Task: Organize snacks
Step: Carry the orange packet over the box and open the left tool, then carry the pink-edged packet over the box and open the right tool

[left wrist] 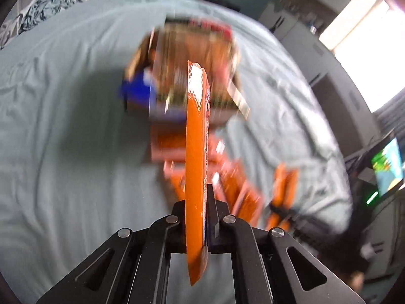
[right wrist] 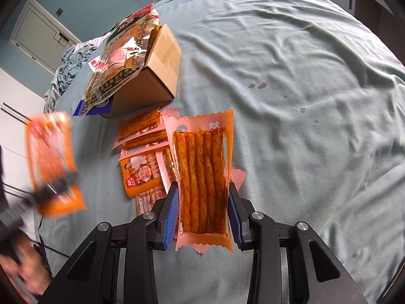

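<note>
Left gripper (left wrist: 196,217): jaws clenched edge-on upon a flat orange foil snack packet (left wrist: 196,152), which stands upright between the pads. The right wrist view shows that same packet (right wrist: 53,162) blurred and lifted clear of the bed at the left, with a hand (right wrist: 22,261) below it.

Right gripper (right wrist: 202,217): blue-padded jaws closed against the two long sides of a pale pink sachet with a clear window showing red-brown spicy sticks (right wrist: 202,177). The pads (right wrist: 170,215) bear on the sachet and its side walls bow slightly inward. Whether it is raised or resting on the sheet cannot be told.

Location of remaining goods: a small heap of orange and pink snack packets (right wrist: 144,157) lies on the pale green bedsheet (right wrist: 303,101), just in front of an open brown cardboard box (right wrist: 157,76). A large printed snack bag (right wrist: 116,63) sits on top of the box, overhanging its open mouth.

Handling assessment: both held packets appear light, thin and pliable, with slick film surfaces. The orange packet, gripped near its lower end, is likely to flop or swing if moved sharply. The windowed sachet holds oily sticks and should not be squeezed hard; the crimped seal at either end would likely offer a firmer hold than the filled middle.
</note>
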Demonstrator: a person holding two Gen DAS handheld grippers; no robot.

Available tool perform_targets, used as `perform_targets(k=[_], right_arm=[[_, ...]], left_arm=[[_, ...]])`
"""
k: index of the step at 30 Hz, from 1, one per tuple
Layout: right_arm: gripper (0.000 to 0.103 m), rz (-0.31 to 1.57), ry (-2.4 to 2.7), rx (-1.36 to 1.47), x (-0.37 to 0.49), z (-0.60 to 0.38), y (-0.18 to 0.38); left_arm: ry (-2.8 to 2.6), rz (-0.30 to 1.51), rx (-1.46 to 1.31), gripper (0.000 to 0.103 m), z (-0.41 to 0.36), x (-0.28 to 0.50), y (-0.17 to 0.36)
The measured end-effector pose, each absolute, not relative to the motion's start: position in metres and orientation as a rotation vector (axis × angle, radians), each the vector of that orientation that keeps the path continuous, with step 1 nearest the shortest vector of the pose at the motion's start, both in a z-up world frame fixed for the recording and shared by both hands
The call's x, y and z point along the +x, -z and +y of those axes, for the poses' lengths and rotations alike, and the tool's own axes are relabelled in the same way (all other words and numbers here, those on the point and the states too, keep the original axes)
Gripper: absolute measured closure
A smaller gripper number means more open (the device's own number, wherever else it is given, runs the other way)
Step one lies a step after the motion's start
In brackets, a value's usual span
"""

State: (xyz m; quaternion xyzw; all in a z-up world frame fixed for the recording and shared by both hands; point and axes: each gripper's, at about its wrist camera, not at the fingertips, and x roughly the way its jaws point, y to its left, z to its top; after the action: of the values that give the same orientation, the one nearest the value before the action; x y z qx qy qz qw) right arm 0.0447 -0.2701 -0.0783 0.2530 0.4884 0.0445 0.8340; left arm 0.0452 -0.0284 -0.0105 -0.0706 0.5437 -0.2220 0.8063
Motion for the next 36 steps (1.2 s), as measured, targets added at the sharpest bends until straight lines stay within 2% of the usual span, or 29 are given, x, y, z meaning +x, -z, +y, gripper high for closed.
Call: perform_targets(k=[9, 11, 12, 13, 14, 15, 20, 28, 36], right_arm=[[0.069, 1.057, -0.101, 0.538, 0.051, -0.270, 0.087], [0.069, 1.061, -0.096, 0.539, 0.053, -0.271, 0.089], [0.069, 1.063, -0.094, 0.543, 0.053, -0.272, 0.090], [0.069, 1.065, -0.092, 0.546, 0.054, -0.273, 0.091], [0.069, 1.066, -0.090, 0.550, 0.054, -0.273, 0.092], [0.069, 1.066, -0.089, 0.553, 0.055, -0.274, 0.093], [0.069, 1.059, -0.093, 0.556, 0.056, -0.274, 0.093], [0.069, 1.013, -0.133, 0.542, 0.048, -0.271, 0.076], [0.069, 0.940, -0.229, 0.511, 0.109, -0.245, -0.009]], left_arm=[[0.503, 1.053, -0.268, 0.098, -0.047, 0.149, -0.039], [0.499, 1.045, -0.261, 0.094, -0.057, 0.167, -0.039], [0.486, 1.047, -0.247, 0.075, -0.061, 0.175, -0.037], [0.453, 1.055, -0.220, 0.040, -0.065, 0.181, -0.034], [0.402, 1.060, -0.187, 0.024, -0.065, 0.186, -0.031], [0.342, 1.049, -0.156, 0.015, -0.062, 0.188, -0.030], [0.249, 1.054, -0.135, 0.015, -0.026, 0.162, -0.023], [0.247, 1.097, 0.010, 0.015, 0.008, 0.057, -0.013], [0.260, 1.163, -0.028, 0.014, 0.022, 0.034, 0.012]])
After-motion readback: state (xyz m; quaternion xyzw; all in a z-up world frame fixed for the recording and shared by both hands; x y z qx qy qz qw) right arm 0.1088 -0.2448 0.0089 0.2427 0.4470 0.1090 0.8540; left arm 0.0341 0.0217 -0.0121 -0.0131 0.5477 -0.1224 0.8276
